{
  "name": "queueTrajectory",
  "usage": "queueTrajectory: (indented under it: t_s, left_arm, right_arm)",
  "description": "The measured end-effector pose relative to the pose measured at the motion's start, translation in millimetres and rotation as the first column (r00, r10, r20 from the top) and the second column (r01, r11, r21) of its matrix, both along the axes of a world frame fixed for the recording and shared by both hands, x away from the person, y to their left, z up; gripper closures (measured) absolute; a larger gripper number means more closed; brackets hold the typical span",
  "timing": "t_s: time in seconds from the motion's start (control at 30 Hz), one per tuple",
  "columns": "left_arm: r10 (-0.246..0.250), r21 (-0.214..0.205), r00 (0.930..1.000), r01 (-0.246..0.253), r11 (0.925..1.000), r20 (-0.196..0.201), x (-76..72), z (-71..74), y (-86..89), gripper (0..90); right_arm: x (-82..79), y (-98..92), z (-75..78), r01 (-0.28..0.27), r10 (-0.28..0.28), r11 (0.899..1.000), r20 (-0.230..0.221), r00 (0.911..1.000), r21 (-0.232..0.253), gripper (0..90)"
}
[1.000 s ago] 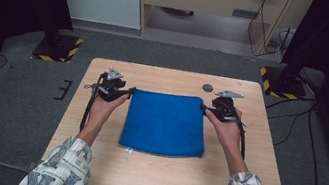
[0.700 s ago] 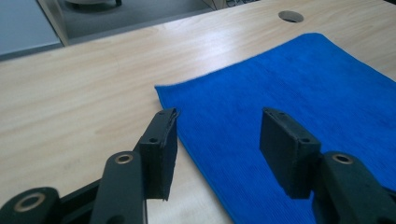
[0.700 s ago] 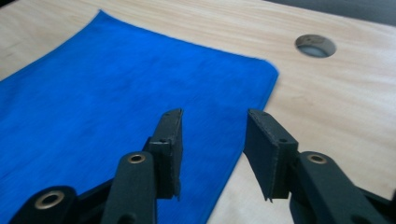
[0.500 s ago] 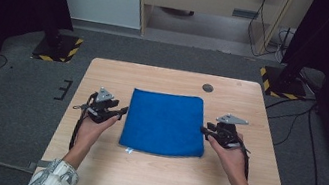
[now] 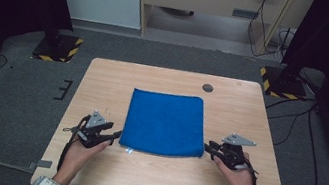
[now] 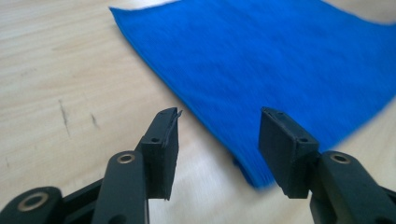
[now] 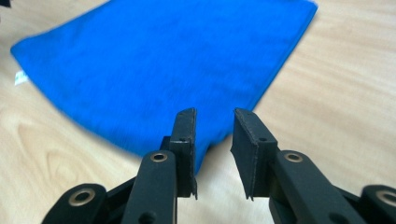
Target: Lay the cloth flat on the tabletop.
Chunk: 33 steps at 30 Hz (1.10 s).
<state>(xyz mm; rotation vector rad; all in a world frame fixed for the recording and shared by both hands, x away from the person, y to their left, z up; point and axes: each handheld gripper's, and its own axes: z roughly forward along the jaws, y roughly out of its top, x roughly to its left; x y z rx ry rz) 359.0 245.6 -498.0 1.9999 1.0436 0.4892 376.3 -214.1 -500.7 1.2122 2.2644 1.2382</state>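
Observation:
A blue folded cloth (image 5: pixel 165 122) lies flat in the middle of the wooden table (image 5: pixel 104 77). My left gripper (image 5: pixel 117 136) sits at the cloth's near left corner, jaws open; in the left gripper view the cloth (image 6: pixel 280 60) has its corner just ahead of the open gripper (image 6: pixel 219 135). My right gripper (image 5: pixel 207 146) is at the near right corner. Its jaws have just been closing and still stand apart. In the right gripper view the cloth (image 7: pixel 163 60) has its corner at the gap of the gripper (image 7: pixel 214 130), and the pads do not press on it.
A small dark round hole (image 5: pixel 208 87) sits in the tabletop beyond the cloth. A white tag (image 5: pixel 128 150) pokes out at the cloth's near left corner. Yellow-and-black striped stand bases (image 5: pixel 58 49) (image 5: pixel 278 83) rest on the floor behind the table.
Both hands have slid from the cloth's far corners down along its sides to the near corners. The right gripper's jaws have narrowed. The cloth has not moved.

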Motion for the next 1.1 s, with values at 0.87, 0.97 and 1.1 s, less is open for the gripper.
queueTrajectory:
  t_s: [0.87, 0.97, 1.1]
  left_arm:
    - [-0.064, 0.048, 0.9955, 0.067, 0.9966, -0.07, -18.7, -16.6, -8.7, 40.2]
    - [-0.067, 0.049, 0.995, 0.07, 0.9963, -0.075, -18.1, -18.0, -9.7, 39.4]
    - [-0.067, 0.052, 0.9944, 0.071, 0.9961, -0.083, -16.9, -19.7, -10.3, 39.4]
  right_arm:
    - [0.7, 15.9, -27.3, -0.067, 0.06, 0.996, -0.123, 0.9906, -0.053, 64.6]
    - [1.9, 15.3, -26.7, -0.08, 0.075, 0.996, -0.121, 0.9898, -0.038, 80.5]
    - [1.0, 14.2, -22.5, -0.084, 0.081, 0.996, -0.096, 0.992, -0.021, 86.8]
